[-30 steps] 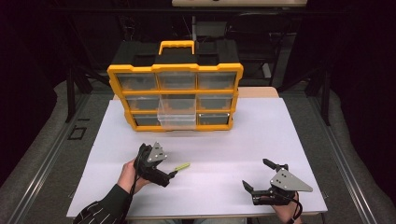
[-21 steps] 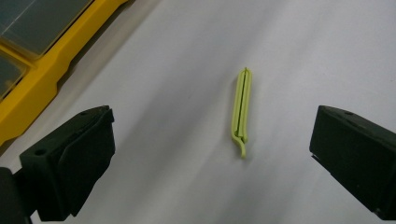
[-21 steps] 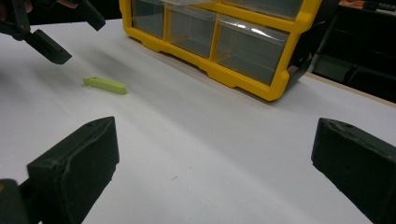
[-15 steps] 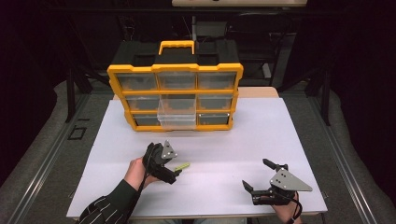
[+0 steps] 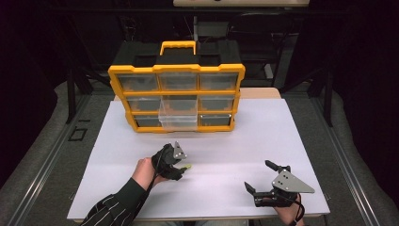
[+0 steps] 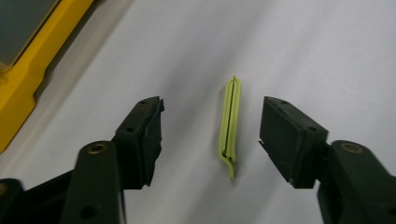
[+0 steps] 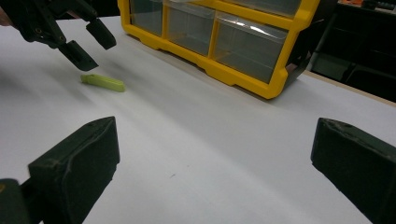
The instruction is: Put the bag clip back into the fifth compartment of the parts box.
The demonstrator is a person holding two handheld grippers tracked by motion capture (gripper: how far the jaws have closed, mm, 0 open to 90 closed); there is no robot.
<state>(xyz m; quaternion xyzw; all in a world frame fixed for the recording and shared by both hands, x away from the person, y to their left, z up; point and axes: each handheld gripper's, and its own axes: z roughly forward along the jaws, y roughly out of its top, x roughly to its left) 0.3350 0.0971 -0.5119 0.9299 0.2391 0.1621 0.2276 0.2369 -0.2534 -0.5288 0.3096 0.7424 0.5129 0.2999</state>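
Observation:
A thin yellow-green plastic clip (image 5: pixel 188 166) lies flat on the white table top (image 5: pixel 226 136), left of the middle. My left gripper (image 5: pixel 181 170) hangs just above it, tilted down and open. In the left gripper view the clip (image 6: pixel 229 123) lies between the two black jaws, nearer the right one and touching neither; the gripper (image 6: pixel 211 116) holds nothing. My right gripper (image 5: pixel 258 175) rests low at the near right, wide open and empty. Its own view shows the right gripper (image 7: pixel 215 154), the clip (image 7: pixel 103 82) far off, and the left gripper (image 7: pixel 95 50) over that clip.
A yellow parts organiser (image 5: pixel 176 70) with clear drawers stands upright at the back of the table. Its lower middle drawer (image 5: pixel 178 118) is pulled out. The organiser's yellow frame (image 6: pixel 18 88) edges the left gripper view. The table's near edge (image 5: pixel 197 217) lies close to both hands.
My left gripper has moved a little right and forward over the clip, which has stayed in place. The right gripper has not moved.

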